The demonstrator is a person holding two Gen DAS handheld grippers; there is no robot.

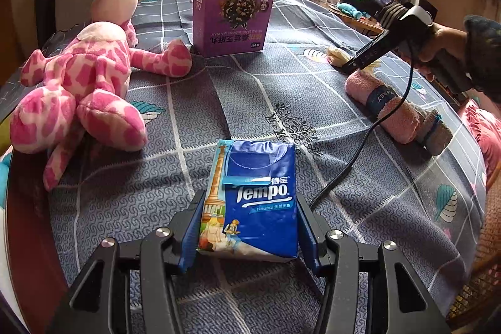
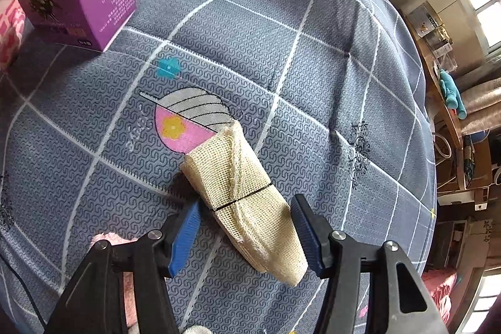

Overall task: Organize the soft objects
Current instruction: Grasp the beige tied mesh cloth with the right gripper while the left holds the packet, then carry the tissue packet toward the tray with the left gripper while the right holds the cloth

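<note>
The rolled mesh cloth [image 2: 242,196] lies at lower centre of the right wrist view, long axis slanting upper left to lower right, between the wide-spread fingers of the right gripper [image 2: 245,227], neither pad clearly touching. The left gripper [image 1: 249,224] clamps the tissue pack [image 1: 250,202] at its frame's bottom. The pink towel roll [image 1: 385,105] is partly crossed by a cable [image 1: 360,152].
</note>
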